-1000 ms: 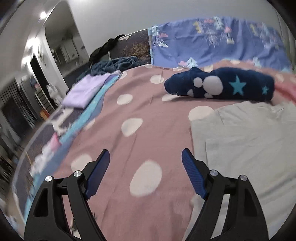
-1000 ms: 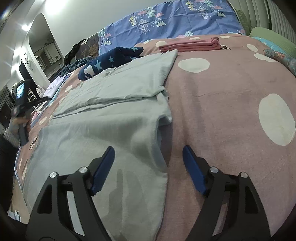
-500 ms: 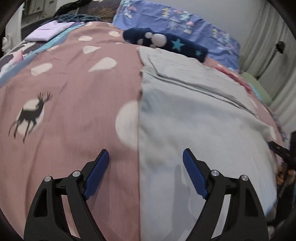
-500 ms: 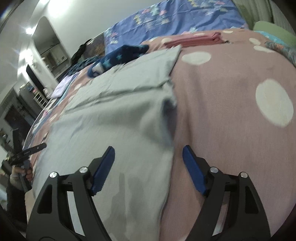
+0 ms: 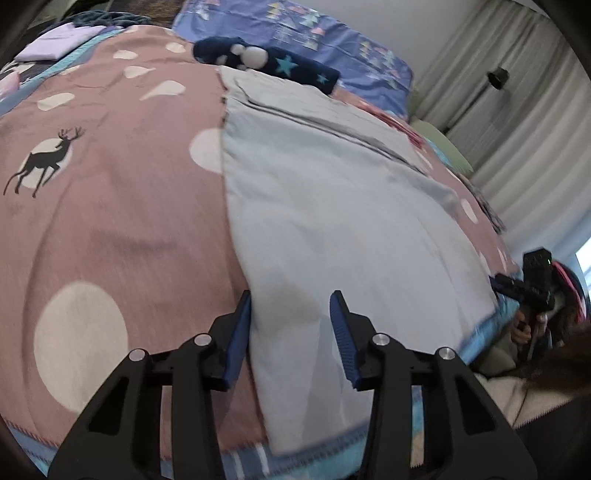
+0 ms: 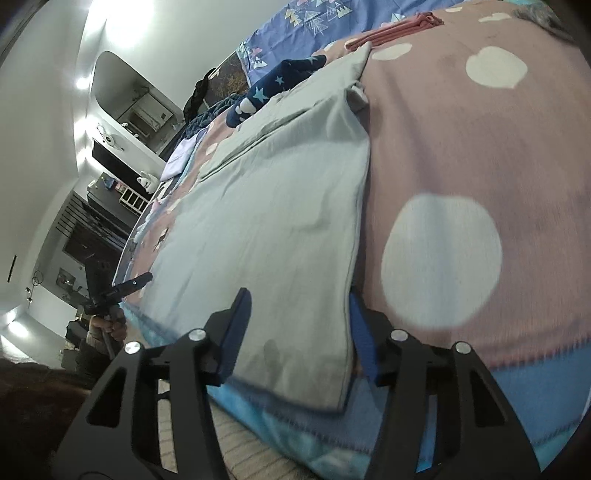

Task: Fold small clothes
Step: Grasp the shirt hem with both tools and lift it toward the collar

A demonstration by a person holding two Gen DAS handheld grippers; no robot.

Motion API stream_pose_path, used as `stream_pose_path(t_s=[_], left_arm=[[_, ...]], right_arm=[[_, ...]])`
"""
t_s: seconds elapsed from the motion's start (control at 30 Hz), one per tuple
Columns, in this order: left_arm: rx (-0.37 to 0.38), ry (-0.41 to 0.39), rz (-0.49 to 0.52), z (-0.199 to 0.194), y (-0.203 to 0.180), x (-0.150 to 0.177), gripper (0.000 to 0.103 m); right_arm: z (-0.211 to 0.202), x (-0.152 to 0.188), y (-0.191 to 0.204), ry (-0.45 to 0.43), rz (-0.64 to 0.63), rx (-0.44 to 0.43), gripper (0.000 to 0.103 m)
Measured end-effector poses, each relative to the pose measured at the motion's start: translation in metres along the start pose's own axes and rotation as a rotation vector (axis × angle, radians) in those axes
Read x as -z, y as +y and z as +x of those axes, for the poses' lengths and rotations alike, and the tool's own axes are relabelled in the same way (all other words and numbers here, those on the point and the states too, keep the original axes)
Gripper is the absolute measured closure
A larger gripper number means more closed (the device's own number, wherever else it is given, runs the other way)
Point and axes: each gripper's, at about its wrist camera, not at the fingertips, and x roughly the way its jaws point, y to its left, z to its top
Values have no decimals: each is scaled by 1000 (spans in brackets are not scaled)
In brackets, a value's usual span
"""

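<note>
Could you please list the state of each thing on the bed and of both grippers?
Grey garment: spread flat, far part folded over.
Left gripper: closing around garment's near left corner.
Right gripper: closing around near right corner.
Navy star garment: bundled.
Pink garment: folded.

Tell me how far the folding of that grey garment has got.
Done: the grey garment lies flat on the pink spotted blanket, its far part already doubled over; a folded pink garment sits beyond.
In hand: the left hand-held gripper and right hand-held gripper each straddle a near corner, jaws closing, fabric between them.
Left: lifting that near edge and folding it over.
</note>
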Motion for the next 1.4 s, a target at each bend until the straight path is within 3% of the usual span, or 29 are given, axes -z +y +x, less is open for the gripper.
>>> stream_pose_path(t_s=[0.2,0.47,0.53,0.57,0.6,0.63,0.7,0.8,0.93,1.0,1.1,1.27,1.4], left_arm=[[125,-19,-58,6,11,0,52],[148,-10,-22,0,-5,17,49],[140,-28,-36,3,-4,16,65],[116,-35,-42,5,-3,13,97],[65,-50,-61,6,-2,7,102],[65,-80,-77,4,-2,2,102],[85,-161,-77,-9,-9,-13,102],[133,-264,-39,-34,-26,-39,102],[183,-441,46,-81,-62,-81,102],[186,-501,75,-100,-77,-88,102],[195,-560,90,-123,-89,-80,102],[267,-593,2,-142,-79,-33,102],[221,-571,-6,-144,-90,-1,102]], right_arm=[[15,-9,6,-9,21,-35,45],[17,-3,14,21,14,-61,50],[18,-1,11,20,22,-72,58],[21,-2,9,21,37,-75,71],[24,-5,6,21,69,-81,79],[25,-8,5,16,94,-86,93],[20,-16,3,-30,138,-105,96],[-9,-46,16,-167,124,-166,96],[-57,-84,59,-326,1,-259,97],[-87,-91,84,-412,-81,-264,97],[-114,-82,103,-468,-148,-244,97],[-151,-37,99,-509,-153,-246,97],[-162,-11,106,-483,-213,-178,97]])
